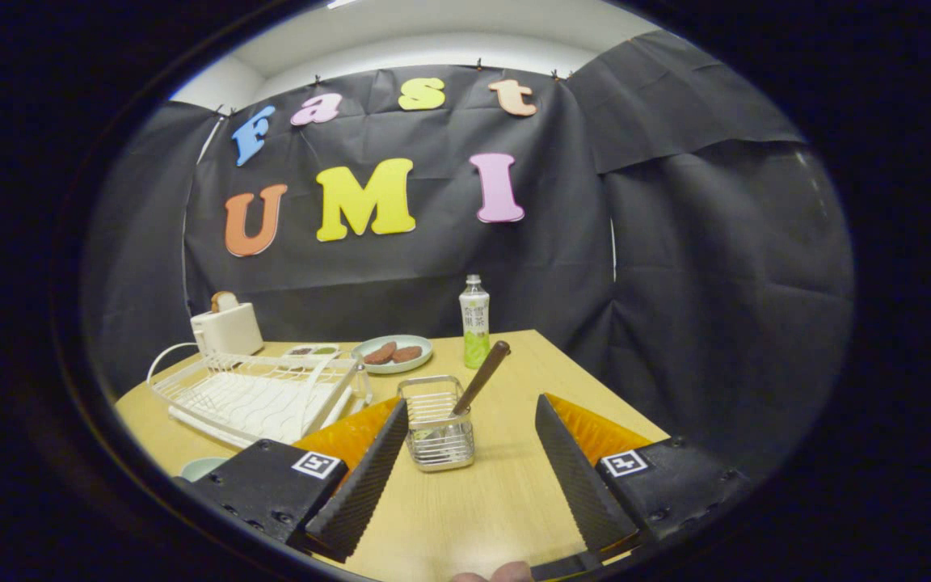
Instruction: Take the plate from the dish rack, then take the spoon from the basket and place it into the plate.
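A small wire basket [436,443] stands on the wooden table just ahead of my fingers, nearer the left one. In it leans a spoon [482,376] whose brown handle tilts up to the right. My gripper [472,404] is open, its ribbed black fingers wide apart with the basket's far side between the tips, touching nothing. The white wire dish rack [255,390] lies to the left of the basket with no plate standing in it. A pale green rim, perhaps the plate [202,467], peeks out on the table beside the left finger's body, mostly hidden.
At the back of the table [465,517] are a white toaster [225,326], a plate with brown patties [392,353] and a green-labelled bottle [474,322]. The table's right edge runs close by the right finger. A person's fingertip [494,574] shows below the fingers.
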`<state>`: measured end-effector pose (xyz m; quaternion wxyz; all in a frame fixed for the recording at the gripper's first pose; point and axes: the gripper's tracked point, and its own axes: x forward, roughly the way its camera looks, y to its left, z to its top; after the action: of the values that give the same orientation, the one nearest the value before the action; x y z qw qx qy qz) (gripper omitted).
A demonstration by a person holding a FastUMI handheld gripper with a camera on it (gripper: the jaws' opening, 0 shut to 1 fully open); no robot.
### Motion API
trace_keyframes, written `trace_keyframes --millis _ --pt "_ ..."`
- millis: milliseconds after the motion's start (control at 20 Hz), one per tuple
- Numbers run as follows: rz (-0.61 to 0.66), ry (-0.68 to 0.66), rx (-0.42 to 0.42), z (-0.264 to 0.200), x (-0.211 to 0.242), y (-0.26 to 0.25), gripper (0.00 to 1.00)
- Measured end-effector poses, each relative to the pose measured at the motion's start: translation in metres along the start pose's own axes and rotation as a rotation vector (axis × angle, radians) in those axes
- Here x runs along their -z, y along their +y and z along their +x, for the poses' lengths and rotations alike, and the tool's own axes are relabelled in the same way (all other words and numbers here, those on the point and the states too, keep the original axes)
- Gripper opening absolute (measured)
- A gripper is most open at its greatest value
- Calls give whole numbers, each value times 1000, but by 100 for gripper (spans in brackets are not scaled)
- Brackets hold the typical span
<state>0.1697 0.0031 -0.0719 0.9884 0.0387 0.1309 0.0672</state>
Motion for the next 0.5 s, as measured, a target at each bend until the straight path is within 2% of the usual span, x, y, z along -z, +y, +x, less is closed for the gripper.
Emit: trace_keyframes --millis 200,500 --pt "-3 23 -31 44 -3 -3 100" --pt "23 56 -83 86 -4 6 100"
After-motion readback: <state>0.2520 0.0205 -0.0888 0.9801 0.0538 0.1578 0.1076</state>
